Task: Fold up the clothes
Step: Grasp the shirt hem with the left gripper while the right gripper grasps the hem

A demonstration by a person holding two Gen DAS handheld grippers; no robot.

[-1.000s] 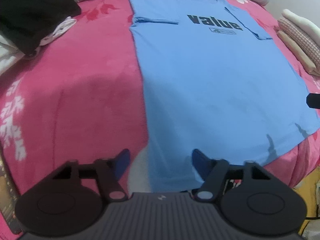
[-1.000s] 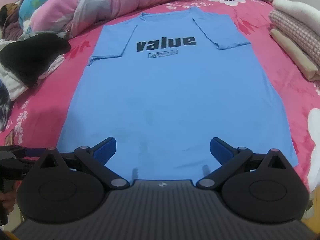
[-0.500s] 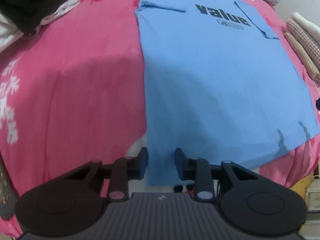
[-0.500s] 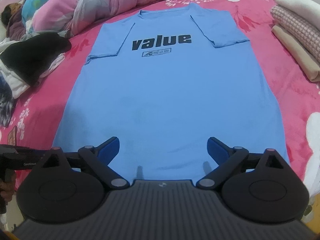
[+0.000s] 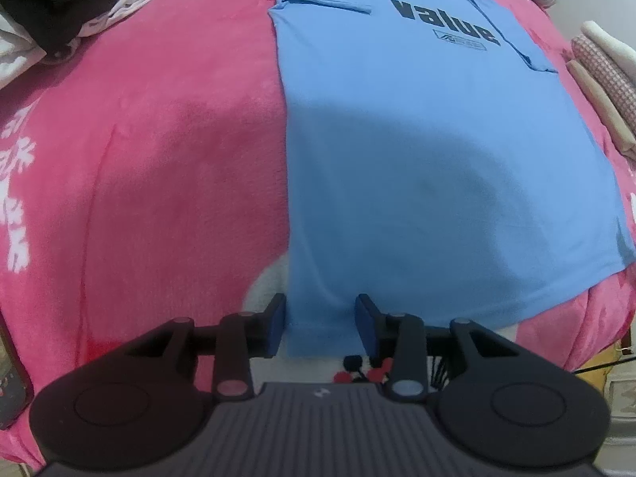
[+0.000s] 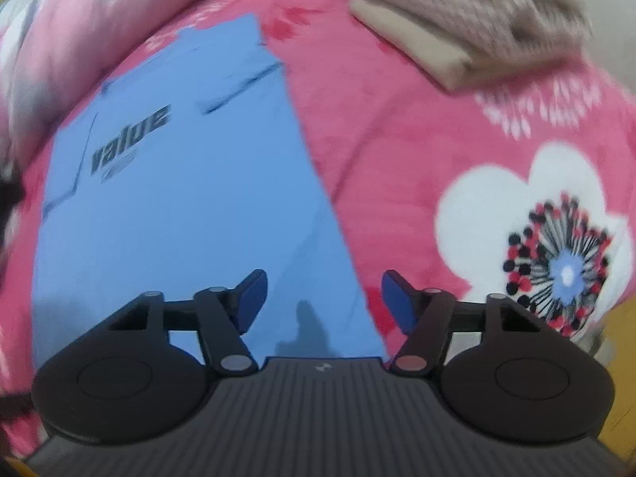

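Note:
A light blue T-shirt (image 5: 417, 139) printed "value" lies flat, front up, on a pink flowered blanket (image 5: 159, 159). My left gripper (image 5: 321, 322) hangs over the shirt's near left hem corner. Its jaws are opening a little, with the corner lying flat between the blue pads (image 5: 276, 320), not pinched. In the blurred right wrist view, my right gripper (image 6: 324, 302) is over the T-shirt's (image 6: 179, 206) near right hem corner. Its jaws are closing but still stand wide, and the shirt's side edge runs between them without being gripped.
A stack of folded clothes (image 5: 604, 79) lies right of the shirt, seen also as a folded stack (image 6: 477, 31). A black and white garment pile (image 5: 59, 0) sits far left. A rolled pink quilt (image 6: 59, 59) borders the back. The bed's near edge drops off just below both grippers.
The right gripper swept from the hem's middle to the shirt's right corner, rolling, and its jaws narrowed. The left gripper's jaws narrowed over the left corner, then widened slightly.

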